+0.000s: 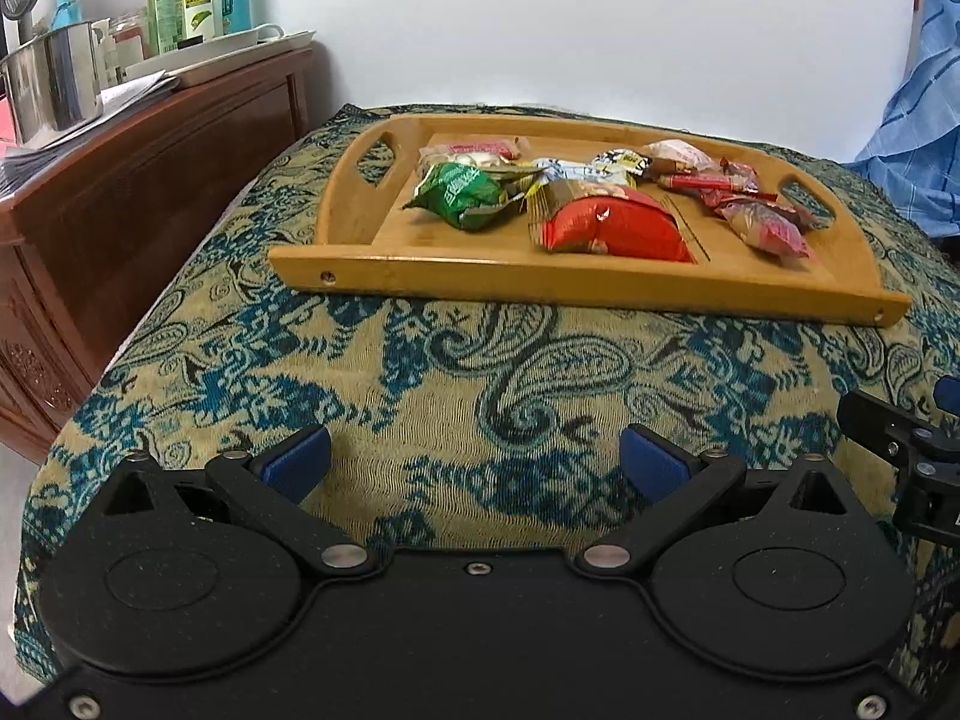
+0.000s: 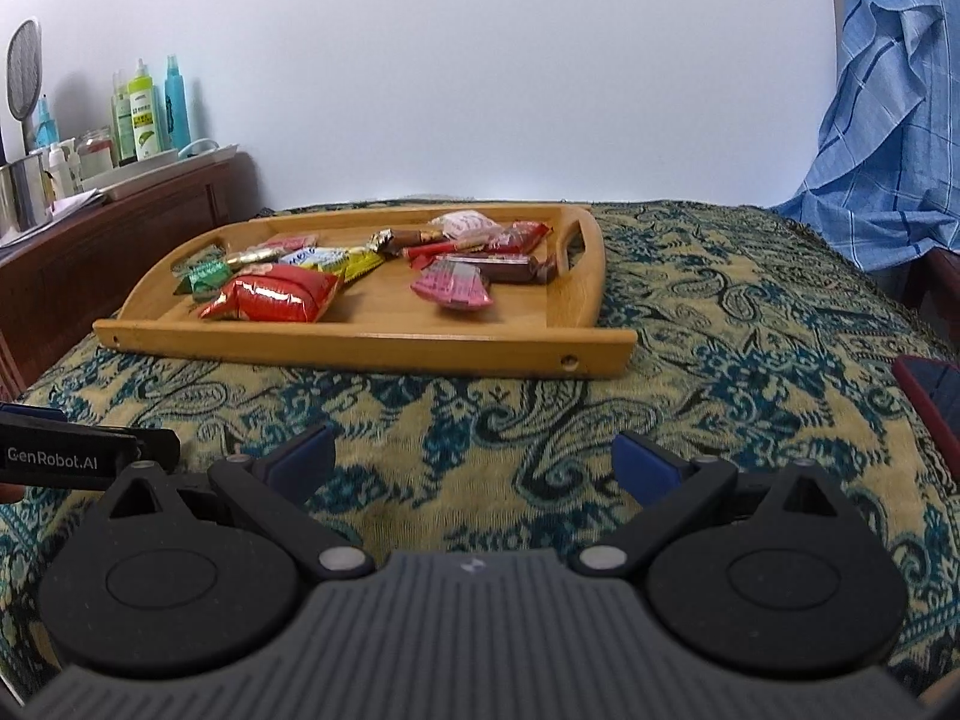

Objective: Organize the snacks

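While snacks (image 2: 264, 299) fill tray (image 2: 360, 341), left gripper (image 1: 477, 462) wide; right gripper (image 2: 474, 459) wide; "GenRobot.AI" legible.

Left gripper (image 1: 475, 459) and right gripper (image 2: 473, 459) hover side by side, fingers spread wide, empty.

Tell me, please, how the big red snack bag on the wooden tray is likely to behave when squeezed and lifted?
The red snack bag looks puffed with air, so probably light and yielding. Its glossy, crinkled foil may slip or crumple. Contents might crush under firm pressure.
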The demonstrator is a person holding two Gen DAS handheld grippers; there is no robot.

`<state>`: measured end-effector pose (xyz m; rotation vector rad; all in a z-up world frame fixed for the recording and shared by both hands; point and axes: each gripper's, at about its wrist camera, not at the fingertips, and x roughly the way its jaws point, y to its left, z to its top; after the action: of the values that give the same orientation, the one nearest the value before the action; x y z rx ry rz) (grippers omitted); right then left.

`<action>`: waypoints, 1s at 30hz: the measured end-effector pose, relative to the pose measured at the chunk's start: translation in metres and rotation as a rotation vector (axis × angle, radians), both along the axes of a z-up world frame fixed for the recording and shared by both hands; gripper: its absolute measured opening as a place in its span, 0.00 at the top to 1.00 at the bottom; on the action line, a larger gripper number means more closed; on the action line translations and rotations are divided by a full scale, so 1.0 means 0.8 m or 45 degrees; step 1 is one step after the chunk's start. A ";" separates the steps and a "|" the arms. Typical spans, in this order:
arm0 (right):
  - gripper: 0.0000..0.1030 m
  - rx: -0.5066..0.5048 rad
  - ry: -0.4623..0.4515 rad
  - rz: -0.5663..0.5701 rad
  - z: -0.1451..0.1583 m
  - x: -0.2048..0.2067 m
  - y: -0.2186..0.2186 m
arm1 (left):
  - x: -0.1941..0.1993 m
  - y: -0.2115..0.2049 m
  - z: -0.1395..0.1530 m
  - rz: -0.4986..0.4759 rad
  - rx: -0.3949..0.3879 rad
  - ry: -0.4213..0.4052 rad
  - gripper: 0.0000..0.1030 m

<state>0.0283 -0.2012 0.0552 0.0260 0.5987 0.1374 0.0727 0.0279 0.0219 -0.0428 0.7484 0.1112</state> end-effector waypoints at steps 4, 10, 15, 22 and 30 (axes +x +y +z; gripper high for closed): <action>0.00 -0.014 0.014 -0.005 -0.005 0.001 0.002 | 0.000 0.000 -0.003 0.001 -0.001 -0.002 0.00; 0.00 -0.031 0.037 -0.004 -0.011 0.004 0.005 | -0.001 -0.002 -0.005 -0.004 0.003 -0.005 0.00; 0.00 -0.047 0.047 -0.010 -0.013 0.005 0.007 | -0.001 0.000 -0.006 -0.001 -0.017 -0.002 0.00; 0.00 -0.090 0.049 -0.008 -0.017 0.006 0.013 | -0.001 0.001 -0.007 -0.002 -0.018 -0.006 0.00; 0.00 -0.095 0.053 -0.011 -0.018 0.009 0.013 | -0.002 0.001 -0.007 -0.003 -0.017 -0.008 0.00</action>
<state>0.0352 -0.1907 0.0406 -0.0406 0.6446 0.1062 0.0714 0.0284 0.0161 -0.0551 0.7428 0.1034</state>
